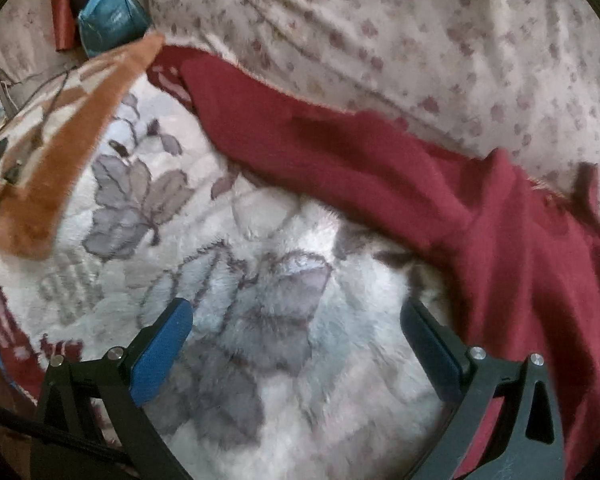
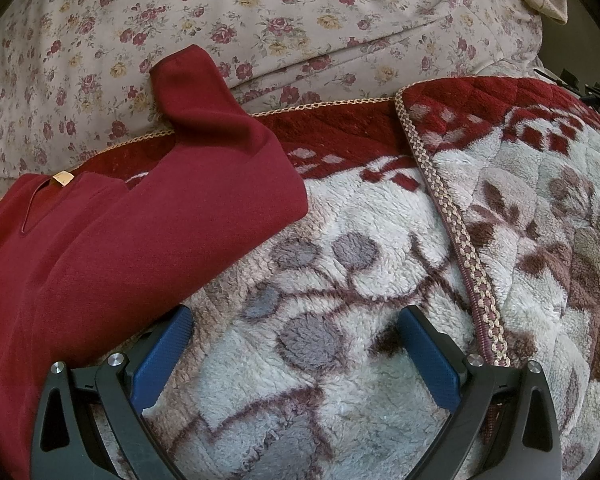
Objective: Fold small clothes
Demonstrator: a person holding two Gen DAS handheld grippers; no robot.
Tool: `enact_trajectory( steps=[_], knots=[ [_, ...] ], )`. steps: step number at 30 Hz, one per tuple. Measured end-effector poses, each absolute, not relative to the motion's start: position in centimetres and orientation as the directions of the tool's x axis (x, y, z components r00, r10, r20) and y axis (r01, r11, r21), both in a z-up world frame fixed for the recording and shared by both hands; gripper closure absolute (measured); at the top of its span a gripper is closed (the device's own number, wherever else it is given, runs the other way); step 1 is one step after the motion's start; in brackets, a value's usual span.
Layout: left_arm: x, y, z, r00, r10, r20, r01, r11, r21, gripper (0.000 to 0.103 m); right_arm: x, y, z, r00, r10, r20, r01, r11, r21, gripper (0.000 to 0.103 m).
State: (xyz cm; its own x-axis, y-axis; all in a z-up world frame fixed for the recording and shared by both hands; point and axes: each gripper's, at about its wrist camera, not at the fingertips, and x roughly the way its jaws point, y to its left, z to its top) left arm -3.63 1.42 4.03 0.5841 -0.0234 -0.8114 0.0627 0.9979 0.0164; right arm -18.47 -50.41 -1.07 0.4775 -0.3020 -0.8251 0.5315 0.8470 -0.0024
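A dark red knit top [image 1: 380, 160] lies spread on a fluffy white blanket [image 1: 280, 360] with grey leaf patterns. In the left wrist view one long sleeve stretches up to the left and the body fills the right side. My left gripper [image 1: 296, 316] is open over bare blanket, its right finger [image 1: 428, 344] close to the garment's edge. In the right wrist view the red top [image 2: 120, 240] lies at the left with its neckline and a small tan label [image 2: 63, 178] showing, and a sleeve [image 2: 196, 92] folded up. My right gripper [image 2: 296, 320] is open, empty, just right of the garment.
A floral sheet or pillow [image 2: 260, 20] rises behind the blanket. An orange-and-white blanket edge [image 1: 60, 152] and a blue packet [image 1: 108, 12] sit at the upper left. A folded blanket flap with braided trim [image 2: 452, 232] lies to the right.
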Motion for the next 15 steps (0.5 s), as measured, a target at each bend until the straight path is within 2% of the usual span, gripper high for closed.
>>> enact_trajectory(
  steps=[7,15],
  knots=[
    [-8.3,-0.2,8.2,0.66,-0.042,-0.75,0.113,0.993,0.044,0.0,-19.3,-50.1,0.5,0.476,-0.198,-0.857,0.478,0.876,0.063,0.0],
    [-10.4,-3.1,11.1,0.66,-0.131,-0.74,0.209,0.978,0.014,0.0,-26.3,-44.2,8.7,0.592,-0.161,-0.79,0.398,0.91,0.113,0.0]
  ],
)
